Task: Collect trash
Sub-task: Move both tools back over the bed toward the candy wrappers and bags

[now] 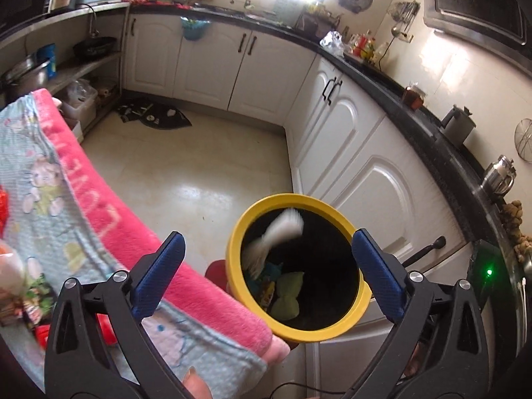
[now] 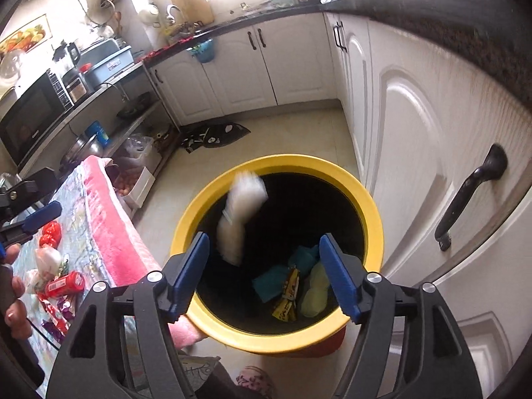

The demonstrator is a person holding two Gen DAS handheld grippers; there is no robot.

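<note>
A yellow-rimmed bin [image 1: 232,239] [image 2: 372,206] stands on the floor beside a blanket-covered table. White crumpled trash [image 1: 282,229] [image 2: 242,206], blurred, falls free inside the bin's mouth. Teal, yellow and pale green trash [image 2: 292,279] [image 1: 286,292] lies at the bottom. My left gripper [image 1: 267,276] hangs open above the bin with nothing between its blue pads. Over the bin's near rim my right gripper [image 2: 266,276] is open too, empty. More wrappers [image 2: 56,276], red, white and purple, lie on the table. The left gripper's blue finger [image 2: 43,216] shows at the left edge of the right wrist view.
The table with its pink and light blue blanket [image 1: 99,219] [image 2: 99,219] lies left of the bin. White cabinets [image 1: 365,166] [image 2: 415,133] under a dark counter stand close on the right. A dark mat [image 1: 156,116] lies on the tiled floor further back. A hand [image 2: 13,292] holds the left tool.
</note>
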